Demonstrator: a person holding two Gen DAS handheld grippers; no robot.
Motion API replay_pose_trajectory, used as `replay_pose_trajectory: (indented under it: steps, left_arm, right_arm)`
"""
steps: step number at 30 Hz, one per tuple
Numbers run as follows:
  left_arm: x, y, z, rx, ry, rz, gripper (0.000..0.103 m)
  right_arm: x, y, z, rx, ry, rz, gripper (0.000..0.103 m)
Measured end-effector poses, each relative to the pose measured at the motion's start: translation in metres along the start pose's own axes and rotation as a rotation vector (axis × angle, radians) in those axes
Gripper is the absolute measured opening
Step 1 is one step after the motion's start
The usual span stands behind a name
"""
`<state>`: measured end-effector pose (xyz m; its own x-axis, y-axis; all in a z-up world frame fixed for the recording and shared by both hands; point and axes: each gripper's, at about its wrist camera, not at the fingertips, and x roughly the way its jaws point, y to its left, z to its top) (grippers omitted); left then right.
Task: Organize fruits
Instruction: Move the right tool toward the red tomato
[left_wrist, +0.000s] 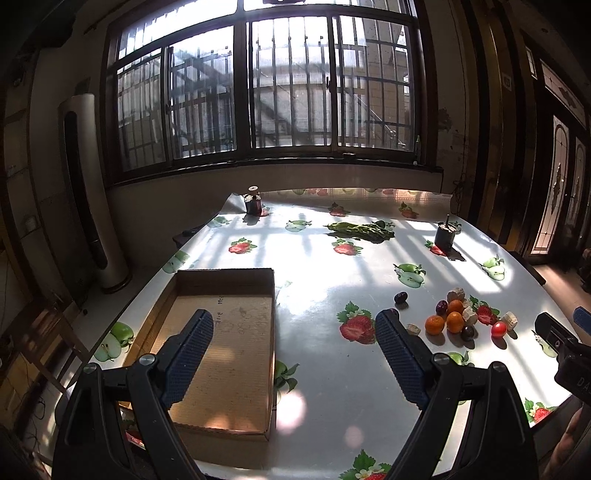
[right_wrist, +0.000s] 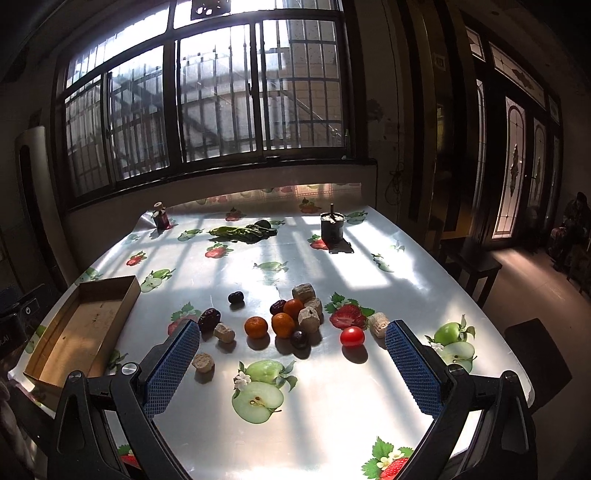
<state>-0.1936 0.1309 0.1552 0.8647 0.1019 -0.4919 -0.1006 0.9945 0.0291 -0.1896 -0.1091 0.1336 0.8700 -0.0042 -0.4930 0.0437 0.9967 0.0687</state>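
Note:
A loose group of small fruits lies on the table: three mandarins (right_wrist: 256, 327), a red cherry tomato (right_wrist: 352, 336), dark dates (right_wrist: 209, 319) and dark plums (right_wrist: 236, 297), mixed with several beige cork-like chunks (right_wrist: 308, 319). The group also shows at the right of the left wrist view (left_wrist: 455, 321). An empty shallow cardboard box (left_wrist: 225, 343) lies at the left; it also shows in the right wrist view (right_wrist: 83, 328). My left gripper (left_wrist: 293, 354) is open above the box's right edge. My right gripper (right_wrist: 293, 360) is open, just in front of the fruits.
The table (right_wrist: 332, 406) has a glossy fruit-print cloth. At its far side lie a bunch of green leaves (right_wrist: 243, 232), a small dark jar (right_wrist: 161, 218) and a dark metal cup (right_wrist: 331, 226). A dark stool (right_wrist: 471, 266) stands to the right.

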Motion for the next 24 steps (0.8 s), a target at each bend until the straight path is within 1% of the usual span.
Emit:
replay_pose_trajectory:
  steps: [3,7,12,16,20,24]
  left_arm:
    - [0.009,0.0,-0.001,-0.009,0.024,-0.005,0.089]
    - [0.024,-0.007,-0.005,0.008,0.061,-0.01,0.089]
    - [0.052,-0.018,-0.012,0.027,0.14,-0.052,0.089]
    - [0.079,-0.028,-0.022,0.05,0.222,-0.093,0.089]
    - [0.104,-0.045,-0.032,0.078,0.3,-0.156,0.089]
    - [0.125,-0.062,-0.042,0.094,0.366,-0.214,0.089]
  right_arm:
    - [0.003,0.0,-0.004,-0.006,0.016,0.003,0.102]
    - [0.011,-0.01,-0.008,0.024,0.044,0.004,0.102]
    - [0.035,-0.023,-0.014,0.064,0.102,-0.007,0.102]
    - [0.059,-0.035,-0.022,0.098,0.18,-0.006,0.102]
    - [0.085,-0.044,-0.027,0.113,0.25,-0.014,0.102]
    - [0.106,-0.049,-0.03,0.111,0.292,0.003,0.102]
